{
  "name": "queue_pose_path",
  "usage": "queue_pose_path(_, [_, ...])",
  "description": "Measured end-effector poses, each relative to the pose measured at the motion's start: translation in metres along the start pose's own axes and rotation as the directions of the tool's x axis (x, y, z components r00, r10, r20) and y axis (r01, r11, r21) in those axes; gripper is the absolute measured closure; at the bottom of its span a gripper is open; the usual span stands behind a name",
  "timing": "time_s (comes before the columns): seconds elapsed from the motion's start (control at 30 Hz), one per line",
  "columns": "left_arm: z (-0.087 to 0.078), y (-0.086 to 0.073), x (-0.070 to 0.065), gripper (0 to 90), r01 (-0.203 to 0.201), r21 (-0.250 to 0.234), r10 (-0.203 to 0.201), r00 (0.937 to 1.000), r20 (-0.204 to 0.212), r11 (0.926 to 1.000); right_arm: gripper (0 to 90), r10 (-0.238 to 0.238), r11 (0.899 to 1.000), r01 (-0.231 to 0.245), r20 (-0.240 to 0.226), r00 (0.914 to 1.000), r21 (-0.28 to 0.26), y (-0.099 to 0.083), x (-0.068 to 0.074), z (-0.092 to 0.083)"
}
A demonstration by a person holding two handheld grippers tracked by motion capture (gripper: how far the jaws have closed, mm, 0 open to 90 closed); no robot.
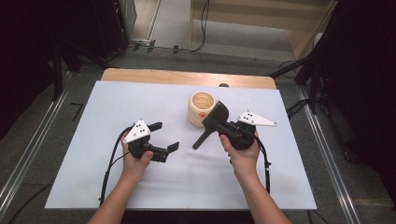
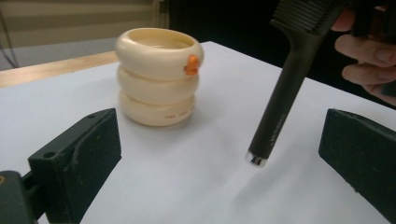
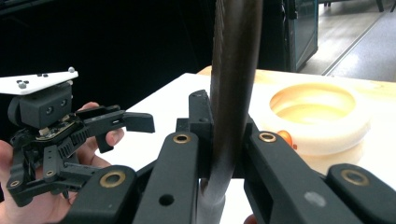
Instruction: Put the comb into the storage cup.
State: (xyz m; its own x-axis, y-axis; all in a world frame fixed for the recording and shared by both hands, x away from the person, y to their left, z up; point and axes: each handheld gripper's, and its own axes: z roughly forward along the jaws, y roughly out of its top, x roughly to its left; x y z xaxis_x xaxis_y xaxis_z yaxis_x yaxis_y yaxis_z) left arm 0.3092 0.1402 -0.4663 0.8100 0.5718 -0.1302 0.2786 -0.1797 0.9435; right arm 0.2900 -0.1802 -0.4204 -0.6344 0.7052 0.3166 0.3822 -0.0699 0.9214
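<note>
Right hand-held gripper (image 1: 215, 125) clamps the black brush (image 1: 210, 123) beside the cream holder (image 1: 201, 108); left hand-held gripper (image 1: 164, 136) gapes wide, open counter (image 1: 84, 154) around.

A white sheet (image 1: 177, 177) is covering the wooden worktop (image 1: 187, 76) — bare wood is showing along the far edge — and a cream ringed cup (image 1: 201, 108) is standing upright on it.

Looks like a lab or test room, not a home. A flat white table top (image 1: 140, 186) is sitting on a grey floor w/ long shiny metal rails (image 1: 28, 154), black stands (image 1: 58, 70) are standing around, and black cables (image 1: 203, 28) are lying about.
</note>
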Motion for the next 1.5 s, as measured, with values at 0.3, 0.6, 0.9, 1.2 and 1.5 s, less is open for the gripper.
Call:
queue_pose_path(0.3, [-0.024,-0.008,0.015,0.0,0.015,-0.003,-0.015,0.9981,-0.059,0.9999,83.6,-0.014,1.000,0.014,-0.006,0.9999,-0.007,0.006,-0.001,0.002])
queue_pose_path(0.6, [-0.043,-0.019,0.023,0.0,0.032,0.001,-0.032,0.9958,-0.086,0.9995,83.6,-0.027,1.000,0.027,-0.007,0.9996,-0.009,0.009,-0.002,0.003])
queue_pose_path(0.9, [-0.064,-0.029,0.030,0.0,0.045,-0.024,-0.048,0.9911,-0.124,0.9987,83.6,-0.035,0.999,0.035,0.001,0.9994,-0.014,0.015,-0.006,0.002])
queue_pose_path(1.2, [-0.083,-0.037,0.035,0.0,0.050,-0.040,-0.056,0.9844,-0.167,0.9979,83.6,-0.037,0.999,0.037,0.002,0.9993,-0.017,0.019,-0.008,0.003])
queue_pose_path(1.5, [-0.106,-0.044,0.042,0.0,0.053,-0.053,-0.063,0.9749,-0.214,0.9972,83.6,-0.039,0.999,0.039,0.006,0.9992,-0.034,0.024,-0.010,0.002])
